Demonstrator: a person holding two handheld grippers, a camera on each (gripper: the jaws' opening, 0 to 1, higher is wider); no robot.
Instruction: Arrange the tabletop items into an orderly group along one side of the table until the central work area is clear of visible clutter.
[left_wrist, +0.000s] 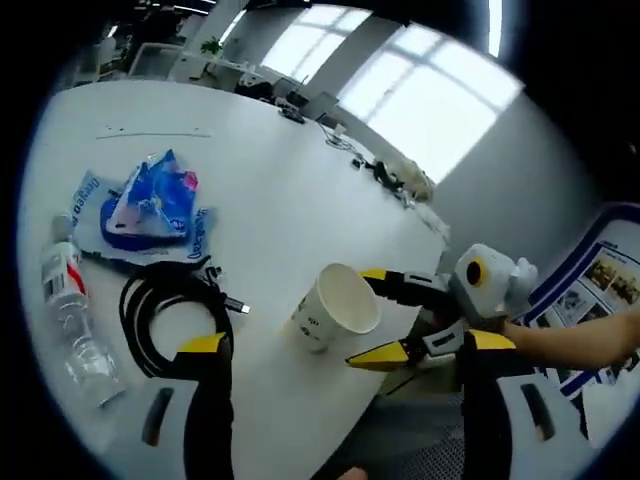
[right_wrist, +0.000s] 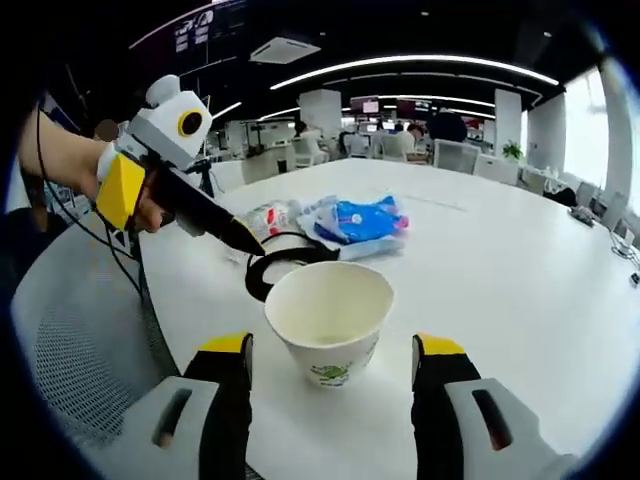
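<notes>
the paper cup (right_wrist: 330, 322) stands upright and empty on the white bench (right_wrist: 520, 270), near its curved edge, between the two yellow-tipped fingers (right_wrist: 228, 350) of the right gripper (right_wrist: 333, 352). those fingers are spread wide on either side of the cup and touch neither wall. in the left gripper view the right gripper (left_wrist: 385, 320) reaches in from the right, its fingers apart around the cup (left_wrist: 335, 305). just behind the cup lies a coiled black cable (right_wrist: 285, 265), then a blue plastic packet (right_wrist: 360, 220) and a clear water bottle (right_wrist: 268, 217) lying on its side. the left gripper (left_wrist: 345, 350) hovers above the bench by the cable (left_wrist: 165, 315), fingers wide and holding nothing. a grey mesh chair (right_wrist: 80, 320) sits beside the bench.
</notes>
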